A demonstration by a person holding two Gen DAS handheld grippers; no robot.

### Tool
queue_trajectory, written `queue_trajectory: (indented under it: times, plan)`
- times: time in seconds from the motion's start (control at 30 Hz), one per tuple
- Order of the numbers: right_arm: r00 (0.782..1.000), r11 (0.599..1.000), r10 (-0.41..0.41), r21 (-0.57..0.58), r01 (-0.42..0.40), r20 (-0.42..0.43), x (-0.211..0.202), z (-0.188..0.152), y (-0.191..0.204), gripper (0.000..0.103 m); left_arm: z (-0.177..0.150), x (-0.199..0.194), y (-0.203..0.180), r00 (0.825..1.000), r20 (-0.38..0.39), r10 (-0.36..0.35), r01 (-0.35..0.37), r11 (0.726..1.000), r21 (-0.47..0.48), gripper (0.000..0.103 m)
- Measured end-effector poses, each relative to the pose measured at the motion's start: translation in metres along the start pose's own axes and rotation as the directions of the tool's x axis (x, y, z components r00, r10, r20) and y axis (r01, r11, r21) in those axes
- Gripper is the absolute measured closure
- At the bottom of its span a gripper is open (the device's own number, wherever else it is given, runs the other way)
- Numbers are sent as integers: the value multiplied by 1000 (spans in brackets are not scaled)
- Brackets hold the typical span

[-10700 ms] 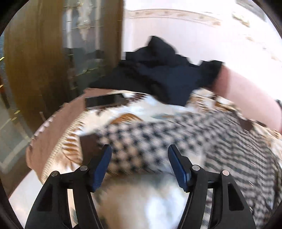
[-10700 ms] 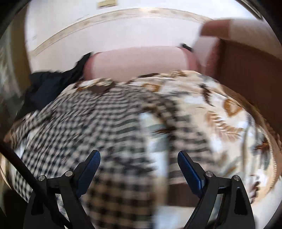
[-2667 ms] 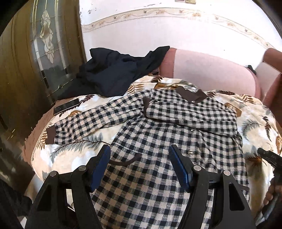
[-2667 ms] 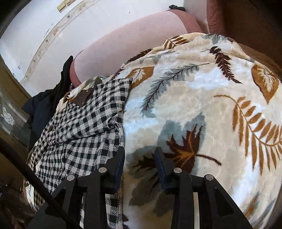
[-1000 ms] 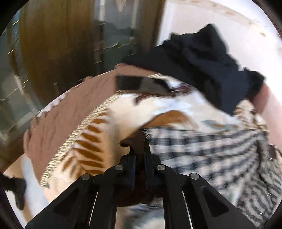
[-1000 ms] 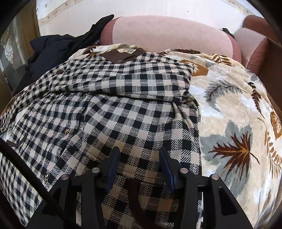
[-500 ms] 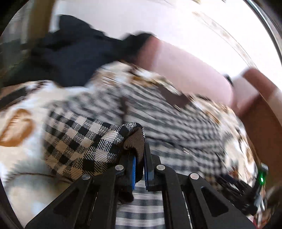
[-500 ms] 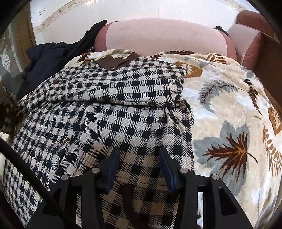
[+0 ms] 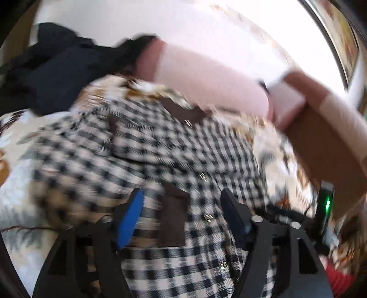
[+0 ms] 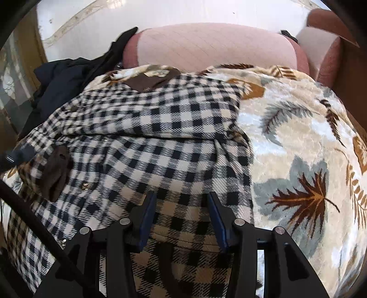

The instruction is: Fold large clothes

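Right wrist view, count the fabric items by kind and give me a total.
Checked shirt: 1
Dark garment pile: 1
Leaf-print blanket: 1
Pink cushions: 2
Total: 5

A leaf-patterned blanket in cream, grey and brown covers a bed, with a pink padded headboard behind it against a white wall. A brown wooden panel, possibly a door, stands at the left, and daylight brightens the wall.
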State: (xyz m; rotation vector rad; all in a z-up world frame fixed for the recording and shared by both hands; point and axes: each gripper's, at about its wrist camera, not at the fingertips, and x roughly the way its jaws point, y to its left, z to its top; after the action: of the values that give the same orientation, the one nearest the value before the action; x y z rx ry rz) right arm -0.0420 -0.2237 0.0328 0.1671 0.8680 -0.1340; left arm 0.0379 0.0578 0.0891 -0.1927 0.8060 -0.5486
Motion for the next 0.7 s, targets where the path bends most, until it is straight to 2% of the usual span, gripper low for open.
queue_trajectory:
  times: [0.07,0.13,0.17,0.23,0.27,0.37,0.53,0.67,0.7]
  plan:
    - [1000,999,29,-36,-29,5,-6,1,12,53,3,-13,24,999,26,37,-36,997,-63,34]
    - [994,992,108,-58,-108,-4,-13,6,29,52,5,-23,56,989,35,143,-137,980,-144,34]
    - [987,985,158,-73,-158,-16,-15,10,41,50,5,-26,70,979,36,202,-193,966,-173,34]
    - [971,966,236,-96,-240,-52,-12,15,61,37,5,-30,89,958,43,282,-267,940,-212,34]
    - [958,955,275,-96,-282,-83,-5,19,73,35,5,-34,99,951,43,307,-290,929,-229,34]
    - [943,945,311,-67,-320,-122,20,28,99,35,2,-43,115,942,50,332,-308,914,-264,34]
    - [914,929,367,16,-370,-173,59,39,130,35,3,-48,124,923,51,381,-355,896,-266,34]
    - [899,916,399,39,-399,-182,69,45,152,36,2,-51,131,922,40,386,-359,887,-291,34]
    - [897,914,402,29,-404,-181,69,47,162,39,3,-51,133,923,37,383,-355,885,-300,34]
